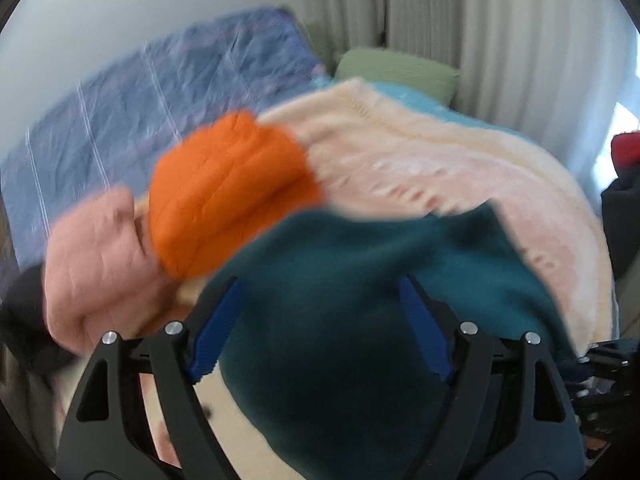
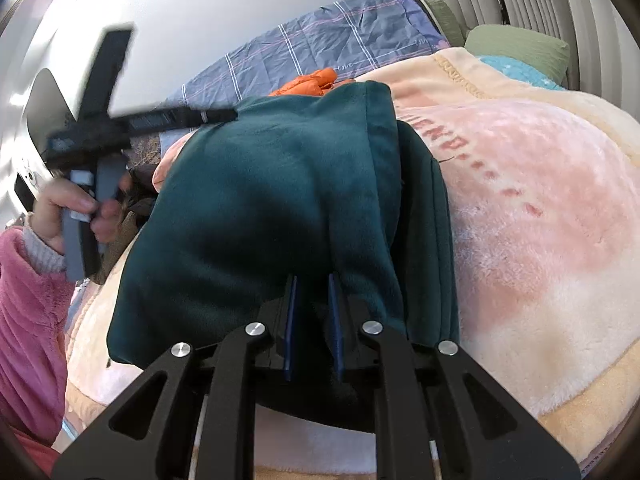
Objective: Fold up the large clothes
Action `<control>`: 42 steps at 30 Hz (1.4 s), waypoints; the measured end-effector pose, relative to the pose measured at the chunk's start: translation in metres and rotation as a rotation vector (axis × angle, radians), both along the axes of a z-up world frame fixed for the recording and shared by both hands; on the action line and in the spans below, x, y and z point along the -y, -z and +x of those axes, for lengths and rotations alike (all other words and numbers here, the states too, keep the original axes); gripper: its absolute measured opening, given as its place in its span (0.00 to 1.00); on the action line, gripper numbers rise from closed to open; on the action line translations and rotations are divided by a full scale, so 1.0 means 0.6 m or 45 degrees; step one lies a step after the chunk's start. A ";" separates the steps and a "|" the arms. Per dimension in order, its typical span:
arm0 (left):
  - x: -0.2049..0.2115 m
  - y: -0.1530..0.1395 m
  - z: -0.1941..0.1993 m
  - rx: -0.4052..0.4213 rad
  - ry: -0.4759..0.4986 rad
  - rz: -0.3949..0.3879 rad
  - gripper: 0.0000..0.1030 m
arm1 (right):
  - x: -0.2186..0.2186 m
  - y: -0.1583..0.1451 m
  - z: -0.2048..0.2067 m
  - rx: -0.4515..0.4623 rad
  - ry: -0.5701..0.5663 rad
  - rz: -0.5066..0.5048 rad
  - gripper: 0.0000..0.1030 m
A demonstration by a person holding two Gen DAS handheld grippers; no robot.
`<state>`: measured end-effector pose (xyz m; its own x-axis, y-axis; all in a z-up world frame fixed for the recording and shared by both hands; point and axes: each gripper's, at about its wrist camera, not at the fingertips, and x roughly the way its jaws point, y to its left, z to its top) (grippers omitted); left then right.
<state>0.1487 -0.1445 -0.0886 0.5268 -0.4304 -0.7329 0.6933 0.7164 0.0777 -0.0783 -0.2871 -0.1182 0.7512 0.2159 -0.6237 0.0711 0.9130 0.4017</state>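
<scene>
A dark teal fleece garment [image 2: 260, 200] lies folded in a bundle on a pink and cream blanket [image 2: 540, 208]. My right gripper [image 2: 314, 284] is nearly shut, its blue pads pinching the near edge of the teal garment. My left gripper [image 1: 320, 284] is open above the teal garment [image 1: 360, 300], blurred by motion, with nothing between its pads. In the right wrist view the left gripper [image 2: 224, 114] reaches the far left corner of the garment, held by a hand [image 2: 80, 208] in a pink sleeve.
An orange puffer jacket [image 1: 228, 192] and a pink garment [image 1: 96, 264] lie behind the teal one. A blue plaid sheet [image 1: 140, 108] covers the bed along the white wall. A green pillow [image 1: 396, 72] and grey curtains [image 1: 480, 20] are at the back.
</scene>
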 end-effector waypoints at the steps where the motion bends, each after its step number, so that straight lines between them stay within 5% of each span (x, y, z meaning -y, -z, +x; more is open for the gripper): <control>1: -0.009 0.028 0.014 -0.060 -0.009 -0.052 0.80 | -0.001 0.000 0.000 0.003 0.000 -0.003 0.14; 4: -0.020 0.067 0.034 -0.149 -0.036 -0.165 0.80 | -0.007 -0.003 0.004 0.002 0.008 -0.037 0.14; 14: 0.010 0.001 0.019 -0.099 -0.011 -0.074 0.76 | -0.004 0.000 -0.008 0.007 0.011 -0.012 0.14; 19: 0.091 -0.087 -0.049 -0.073 0.326 -0.172 0.77 | -0.003 -0.003 -0.007 0.001 0.002 -0.011 0.14; 22: 0.173 -0.055 -0.070 -0.072 0.465 0.014 0.80 | -0.003 -0.003 -0.009 0.005 -0.002 -0.011 0.15; 24: 0.231 0.060 -0.052 -0.126 0.460 0.335 0.84 | -0.004 0.000 -0.009 -0.005 0.004 -0.024 0.16; 25: 0.239 0.092 -0.037 -0.181 0.428 0.361 0.84 | -0.003 0.006 -0.007 -0.011 0.014 -0.045 0.16; 27: 0.242 0.083 -0.026 -0.237 0.411 0.323 0.85 | -0.001 0.005 -0.009 0.006 0.006 -0.036 0.16; 36: 0.232 0.068 -0.051 -0.125 0.398 0.323 0.87 | 0.001 0.005 -0.014 0.015 -0.009 -0.013 0.16; 42: 0.220 0.059 -0.055 -0.064 0.380 0.324 0.89 | 0.048 -0.029 -0.054 0.085 -0.032 0.265 0.18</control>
<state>0.1159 -0.2765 -0.1238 0.3665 -0.3607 -0.8577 0.8758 0.4450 0.1871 -0.1106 -0.3161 -0.1011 0.7820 0.3541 -0.5129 0.0165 0.8109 0.5850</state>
